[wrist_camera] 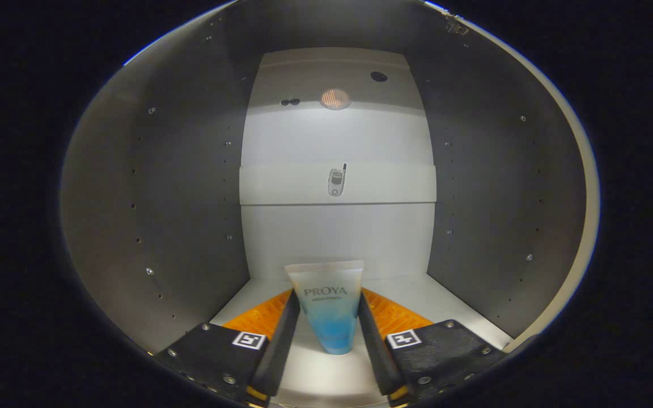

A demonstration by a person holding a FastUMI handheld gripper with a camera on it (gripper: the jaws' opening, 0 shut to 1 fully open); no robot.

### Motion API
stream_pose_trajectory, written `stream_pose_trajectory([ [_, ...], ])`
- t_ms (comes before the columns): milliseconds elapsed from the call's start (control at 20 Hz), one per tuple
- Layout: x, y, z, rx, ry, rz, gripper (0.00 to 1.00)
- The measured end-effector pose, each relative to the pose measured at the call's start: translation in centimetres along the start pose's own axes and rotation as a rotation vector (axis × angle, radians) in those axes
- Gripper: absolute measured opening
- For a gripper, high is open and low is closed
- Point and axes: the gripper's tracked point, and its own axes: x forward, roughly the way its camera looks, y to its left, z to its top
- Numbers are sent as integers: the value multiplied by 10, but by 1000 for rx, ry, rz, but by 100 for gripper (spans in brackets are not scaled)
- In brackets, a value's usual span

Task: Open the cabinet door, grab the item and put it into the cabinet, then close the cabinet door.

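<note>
I am looking into the cabinet (190,198), which has grey side walls, a white back panel (338,238) and a white floor (451,306). A white-and-blue cosmetic tube (329,311) stands between my fingers with its wide crimped end up and its narrow blue end down, close to the floor. My gripper (329,326) is shut on the tube, and both fingers (284,334) press against its sides. Whether the tube's lower tip touches the floor I cannot tell.
A white cross rail (281,184) spans the back panel at mid height and carries a small metal fitting (336,181). A round light (335,98) glows near the top. The side walls have rows of small peg holes. The cabinet's front edge (584,187) curves along the right.
</note>
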Motion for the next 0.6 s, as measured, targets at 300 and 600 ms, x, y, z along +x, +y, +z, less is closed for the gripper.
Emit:
stream_pose_trajectory([
  [300,-15,3,4,23,-14,13,94],
  [600,-43,-1,6,38,-12,5,93],
])
